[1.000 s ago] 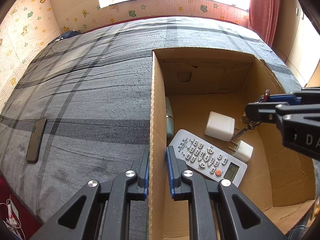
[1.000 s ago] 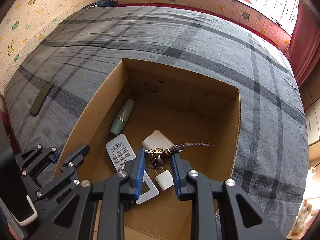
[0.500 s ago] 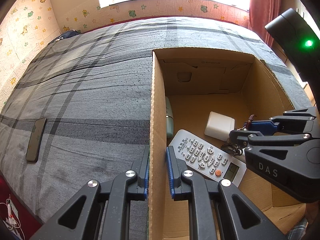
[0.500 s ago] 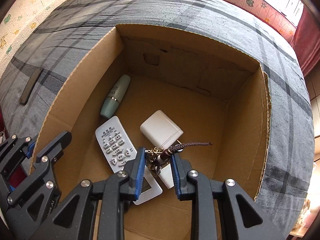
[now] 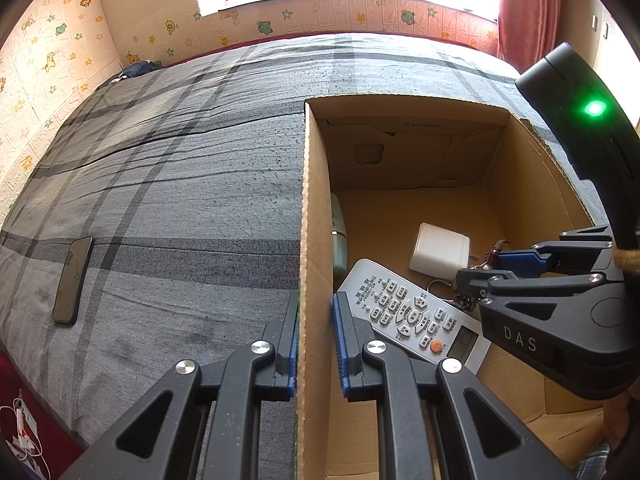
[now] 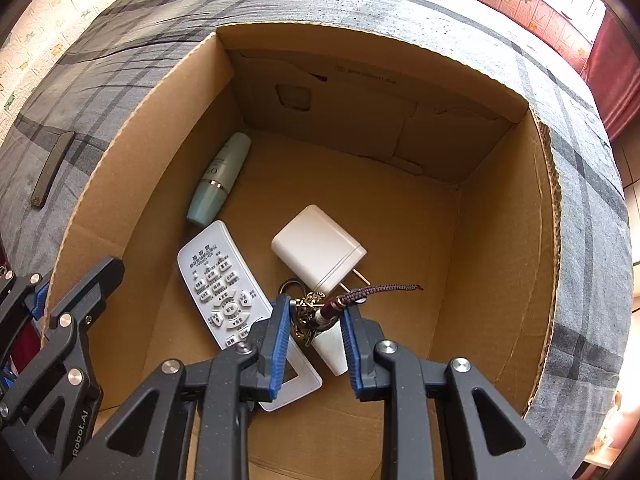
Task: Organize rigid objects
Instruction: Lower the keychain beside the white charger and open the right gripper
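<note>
A: What's the keychain (image 6: 316, 312) like?
B: Brassy chain and ring with a braided maroon cord, pinched tight in the right gripper (image 6: 314, 322), low inside the cardboard box (image 6: 500, 208), above the white remote (image 6: 224, 288).
A: The left gripper (image 5: 316, 344)?
B: Clamped on the box wall. "DAS" and "Robot.AI" are legible.

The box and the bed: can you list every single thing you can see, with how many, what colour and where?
cardboard box: 1, brown, on the bed
bottle: 1, pale green, lying in the box by its left wall
remote control: 1, white, box floor
large charger: 1, white, box floor
small plug: 1, white, under the keys
keys: 1 bunch, brassy with dark red cord, in the right gripper
phone: 1, dark, on the bed left of the box
bedspread: 1, grey plaid
left gripper: clamps the box wall
right gripper: inside the box
</note>
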Demonstrator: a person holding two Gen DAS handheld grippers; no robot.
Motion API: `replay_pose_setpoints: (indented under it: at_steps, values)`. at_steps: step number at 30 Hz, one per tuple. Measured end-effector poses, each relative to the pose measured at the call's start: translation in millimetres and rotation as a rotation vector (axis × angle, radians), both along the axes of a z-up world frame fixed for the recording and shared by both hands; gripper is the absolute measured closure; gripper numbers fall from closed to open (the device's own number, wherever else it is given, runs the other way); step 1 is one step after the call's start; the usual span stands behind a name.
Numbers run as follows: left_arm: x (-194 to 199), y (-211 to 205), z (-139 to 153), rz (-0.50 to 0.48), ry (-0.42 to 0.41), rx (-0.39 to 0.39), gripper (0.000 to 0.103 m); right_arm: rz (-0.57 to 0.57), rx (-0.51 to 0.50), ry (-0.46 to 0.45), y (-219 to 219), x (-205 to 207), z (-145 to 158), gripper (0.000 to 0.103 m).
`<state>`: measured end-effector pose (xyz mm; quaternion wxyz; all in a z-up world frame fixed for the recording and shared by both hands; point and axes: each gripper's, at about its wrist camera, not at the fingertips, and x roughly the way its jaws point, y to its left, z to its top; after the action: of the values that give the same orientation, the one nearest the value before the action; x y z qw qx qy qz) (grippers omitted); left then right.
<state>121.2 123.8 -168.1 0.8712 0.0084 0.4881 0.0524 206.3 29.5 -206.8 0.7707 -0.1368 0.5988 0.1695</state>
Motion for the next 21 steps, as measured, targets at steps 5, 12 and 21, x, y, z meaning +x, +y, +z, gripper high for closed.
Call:
replay_pose_setpoints:
  at_steps: [5,12,21]
  values:
    - [-0.4,0.7,0.1,0.0,0.0,0.001,0.088,-0.002,0.007,-0.003,0.1,1.6,2.0,0.076]
    - [-0.4,1.3,-0.9,0.0,-0.001,0.002,0.088,-0.005,0.026,-0.023,-0.1,2.2,14.2,0.064]
    - [-0.4,1.5,-0.9,0.0,-0.001,0.002,0.088,-0.011,0.026,-0.045,-1.7,-3.6,23.5,0.064]
